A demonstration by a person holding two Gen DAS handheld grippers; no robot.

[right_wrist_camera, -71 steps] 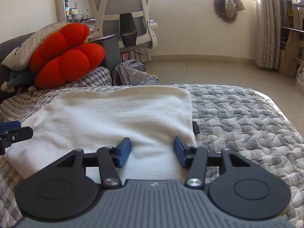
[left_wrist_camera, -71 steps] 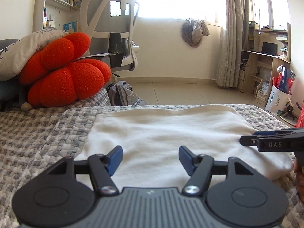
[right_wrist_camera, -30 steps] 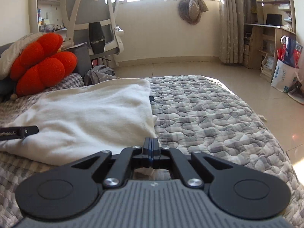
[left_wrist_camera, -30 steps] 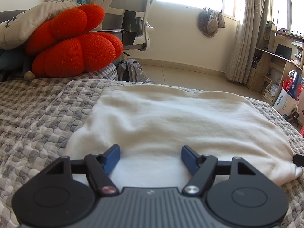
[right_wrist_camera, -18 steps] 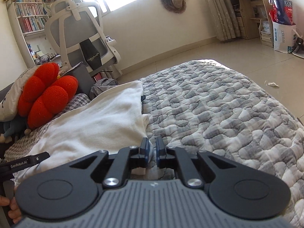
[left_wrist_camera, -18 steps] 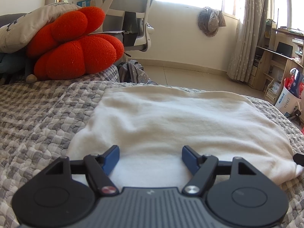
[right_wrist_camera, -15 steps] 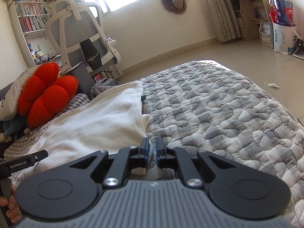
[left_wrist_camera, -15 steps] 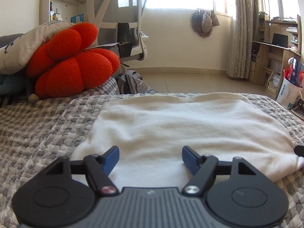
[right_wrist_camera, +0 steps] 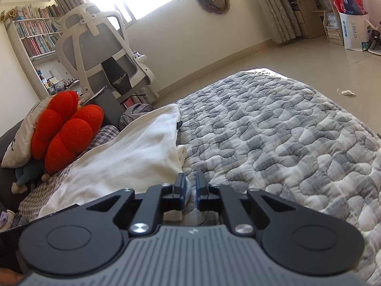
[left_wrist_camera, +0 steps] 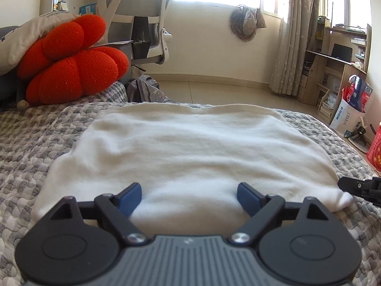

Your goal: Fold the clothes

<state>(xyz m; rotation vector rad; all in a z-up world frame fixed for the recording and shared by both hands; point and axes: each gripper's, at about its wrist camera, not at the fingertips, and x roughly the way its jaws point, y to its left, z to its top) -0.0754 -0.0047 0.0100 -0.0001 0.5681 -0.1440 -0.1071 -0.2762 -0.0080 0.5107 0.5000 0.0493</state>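
The cream-white fleece garment (left_wrist_camera: 190,147) lies flat on the grey quilted bed (right_wrist_camera: 285,131), long axis crosswise; the left gripper (left_wrist_camera: 189,196), jaws just widened and released, straddles its near hem; the right gripper (right_wrist_camera: 189,187), nearer, pinches its right corner.

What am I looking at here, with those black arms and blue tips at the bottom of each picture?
There is no robot. A person holds a pair of tongs in each hand, and each pair carries a camera looking forward. One picture comes from the left tongs, the other from the right tongs. A white garment lies on a grey quilted bed, with a red cushion behind. The left tongs have just opened wider and grip nothing; the garment's edge lies between them. The right tongs, which just eased apart slightly, pinch the garment's corner.
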